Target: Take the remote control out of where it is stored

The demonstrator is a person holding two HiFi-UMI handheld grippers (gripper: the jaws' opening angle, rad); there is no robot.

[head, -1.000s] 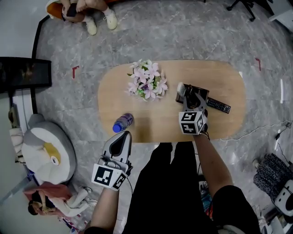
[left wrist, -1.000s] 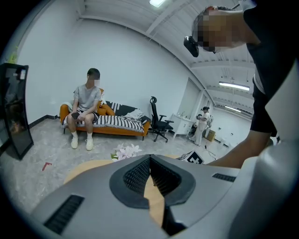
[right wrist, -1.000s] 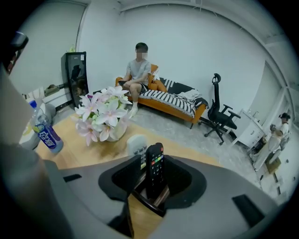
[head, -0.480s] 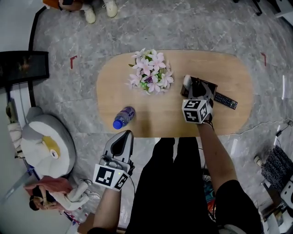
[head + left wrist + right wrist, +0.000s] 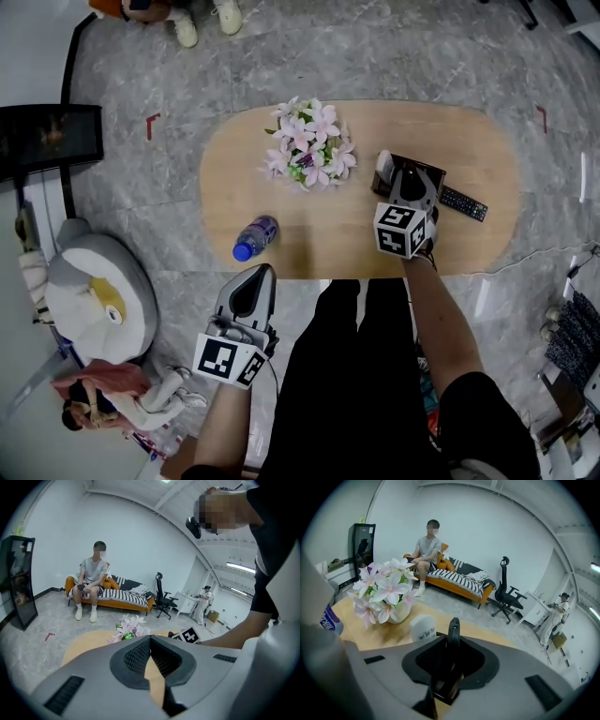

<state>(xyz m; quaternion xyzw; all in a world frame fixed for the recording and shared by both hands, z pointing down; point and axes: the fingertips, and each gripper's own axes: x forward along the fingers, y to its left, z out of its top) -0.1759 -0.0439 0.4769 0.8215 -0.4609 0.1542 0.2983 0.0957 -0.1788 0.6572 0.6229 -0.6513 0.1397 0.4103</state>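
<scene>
Hand-held gripper (image 5: 451,657), just closing, on black remote control (image 5: 453,629)

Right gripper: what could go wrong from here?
The right gripper has just been closing its jaws on the black remote standing in the holder. Risks: the slim remote may twist or slip on the lift; the holder may drag up with it; the white remote right beside it may get knocked over.

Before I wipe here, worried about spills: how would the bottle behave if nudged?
The bottle seems to lie on its side, so it would probably roll. It sits near the table edge, so it might drop off. Its cap looks on; leaks seem unlikely.
</scene>
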